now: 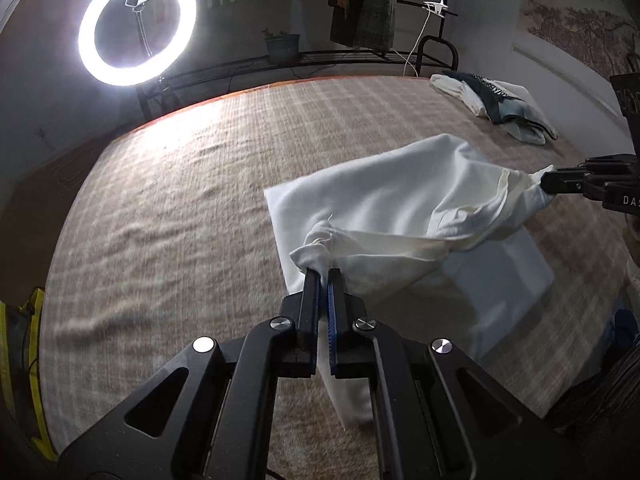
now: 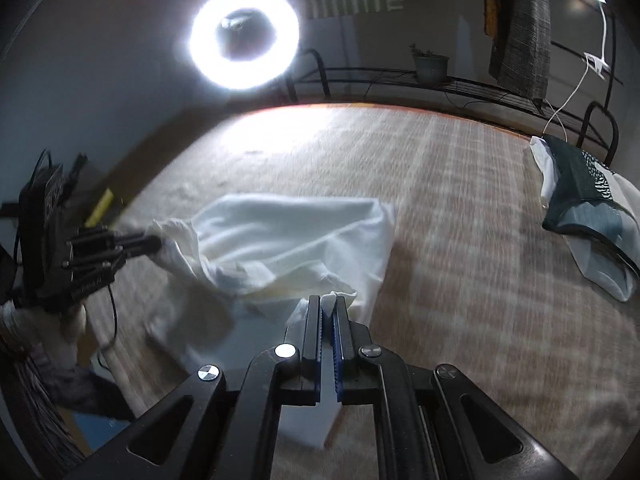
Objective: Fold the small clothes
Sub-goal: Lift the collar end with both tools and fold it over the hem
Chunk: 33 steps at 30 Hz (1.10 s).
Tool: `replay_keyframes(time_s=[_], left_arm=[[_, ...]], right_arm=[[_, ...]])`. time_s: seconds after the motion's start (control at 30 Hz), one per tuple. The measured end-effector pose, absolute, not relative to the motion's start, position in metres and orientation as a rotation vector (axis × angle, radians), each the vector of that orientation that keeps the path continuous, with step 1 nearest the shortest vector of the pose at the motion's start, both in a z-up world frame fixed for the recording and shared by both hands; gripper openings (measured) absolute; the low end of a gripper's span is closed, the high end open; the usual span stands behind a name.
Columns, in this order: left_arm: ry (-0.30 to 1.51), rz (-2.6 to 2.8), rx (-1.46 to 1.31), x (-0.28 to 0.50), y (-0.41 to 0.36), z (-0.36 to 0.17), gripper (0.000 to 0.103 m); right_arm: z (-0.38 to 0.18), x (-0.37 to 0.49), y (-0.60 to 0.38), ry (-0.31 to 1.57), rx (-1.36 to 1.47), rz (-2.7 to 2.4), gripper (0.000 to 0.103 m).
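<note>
Both grippers, left (image 1: 324, 274) and right (image 2: 329, 302), are pinching bunched corners of the white garment (image 1: 384, 200), jaws nearly closed on cloth. It is hanging over the bed (image 1: 180, 200), trailing toward 6 o'clock. Risk: thin grips slipping under tension, dropping a corner and skewing the fold.

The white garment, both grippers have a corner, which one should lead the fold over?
Neither clearly: the left gripper and right gripper are each shut on a bunched corner of the white garment, lifted between them. Probably both should carry it over together; the checked blanket ahead lies open.
</note>
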<state>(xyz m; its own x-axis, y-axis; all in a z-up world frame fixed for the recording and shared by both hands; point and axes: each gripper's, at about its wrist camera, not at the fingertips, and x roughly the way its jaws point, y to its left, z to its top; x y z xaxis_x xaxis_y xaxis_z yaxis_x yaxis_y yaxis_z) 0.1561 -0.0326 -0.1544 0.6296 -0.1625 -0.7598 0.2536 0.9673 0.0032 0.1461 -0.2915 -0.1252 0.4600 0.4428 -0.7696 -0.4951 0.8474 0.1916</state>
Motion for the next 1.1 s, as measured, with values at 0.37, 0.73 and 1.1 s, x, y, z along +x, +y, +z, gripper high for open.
replay_keyframes(time_s=[0.37, 0.73, 1.1], left_arm=[[0.844, -0.260, 0.189, 0.120, -0.016, -0.155, 0.001], [0.977, -0.232, -0.199, 0.111, 0.041, -0.161, 0.008], [1.104, -0.264, -0.383, 0.130, 0.012, -0.191, 0.034]], right_arm=[[-0.126, 0.100, -0.297, 0.867, -0.161, 0.582, 0.002], [-0.142, 0.083, -0.340, 0.943, -0.021, 0.544, 0.028], [-0.149, 0.086, -0.299, 0.938, -0.097, 0.586, 0.049]])
